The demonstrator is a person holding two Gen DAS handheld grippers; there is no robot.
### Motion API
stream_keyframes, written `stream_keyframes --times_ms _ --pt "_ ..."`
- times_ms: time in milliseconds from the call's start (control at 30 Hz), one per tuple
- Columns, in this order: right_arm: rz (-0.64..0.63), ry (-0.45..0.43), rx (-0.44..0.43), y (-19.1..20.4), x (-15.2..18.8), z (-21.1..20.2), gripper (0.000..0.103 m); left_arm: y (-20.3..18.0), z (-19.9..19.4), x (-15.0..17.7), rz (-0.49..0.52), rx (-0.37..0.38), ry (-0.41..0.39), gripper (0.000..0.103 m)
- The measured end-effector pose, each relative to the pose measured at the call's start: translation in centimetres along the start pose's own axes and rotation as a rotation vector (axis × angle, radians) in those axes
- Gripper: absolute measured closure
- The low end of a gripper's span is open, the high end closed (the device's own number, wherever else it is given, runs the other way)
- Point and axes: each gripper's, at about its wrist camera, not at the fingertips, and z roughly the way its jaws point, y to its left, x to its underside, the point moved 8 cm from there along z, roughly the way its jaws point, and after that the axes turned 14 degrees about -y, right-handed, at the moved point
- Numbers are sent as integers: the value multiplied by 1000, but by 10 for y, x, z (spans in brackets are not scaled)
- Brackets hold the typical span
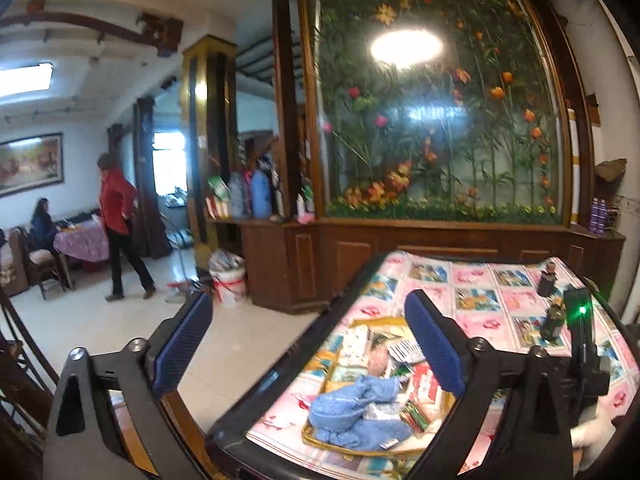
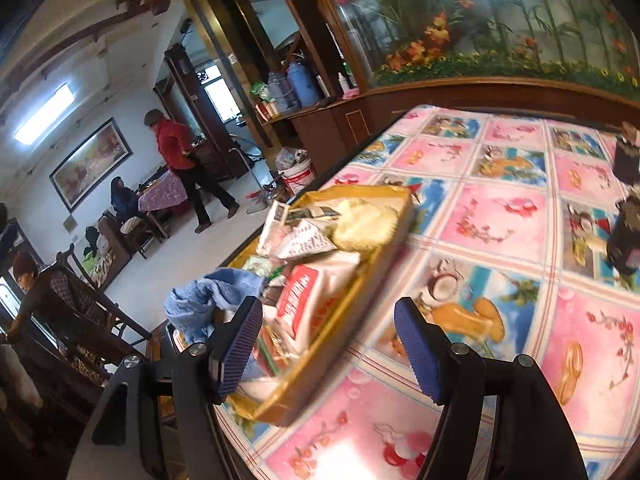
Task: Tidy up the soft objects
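Crumpled light-blue terry towel [image 2: 208, 300] lies at the near-left corner of a shallow yellow rectangular tray [image 2: 360, 300], half draped over the rim. The tray sits on a table covered in a pink-and-blue fruit-print plastic cloth [image 2: 500, 216], near the table's left edge.

Right gripper [image 2: 328, 348]: blue ribbed pads spread wide, nothing between them. Its left pad sits just right of the towel, over the tray's near end; whether it touches is not clear. The right pad hangs over bare cloth.

Left gripper [image 1: 312, 344]: pads also wide apart, empty. In this view the towel [image 1: 352, 412] shows below and between the pads, closer to the right one; the left pad hangs out over the pale tiled floor [image 1: 120, 320], beyond the table edge.

Right view alone shows a pale yellow fluffy cloth [image 2: 366, 222] at the tray's far end, plus a white-and-red packet [image 2: 304, 300] and papers mid-tray. Left view alone shows the other gripper's black body with a green lamp [image 1: 583, 310], and two small dark bottles [image 1: 550, 300] on the cloth beside it.

Left gripper is held higher, aimed nearly level towards the glazed flower cabinet [image 1: 436, 112]. Right gripper is tilted, low over the table.
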Motion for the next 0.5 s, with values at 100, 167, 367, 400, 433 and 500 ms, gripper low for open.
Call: stream_keyframes --times_ms 100,167,367,400,433,500 --pt "10 4 5 -6 6 -8 33 1 -15 -13 46 -84 -104 0" --pt "12 1 0 -6 8 -10 33 1 -24 -17 67 -129 -161 0" --pt "-29 -23 -12 8 8 -15 33 -7 -19 -12 72 -131 -138 0" --pt "-42 -25 -14 11 8 -16 32 -5 -18 -11 62 -122 -124 0" --pt "-56 -26 -14 15 9 -16 32 -3 -15 -9 49 -112 -113 0" --pt "-81 -24 -19 22 12 -15 32 1 -16 -10 25 -102 -93 0"
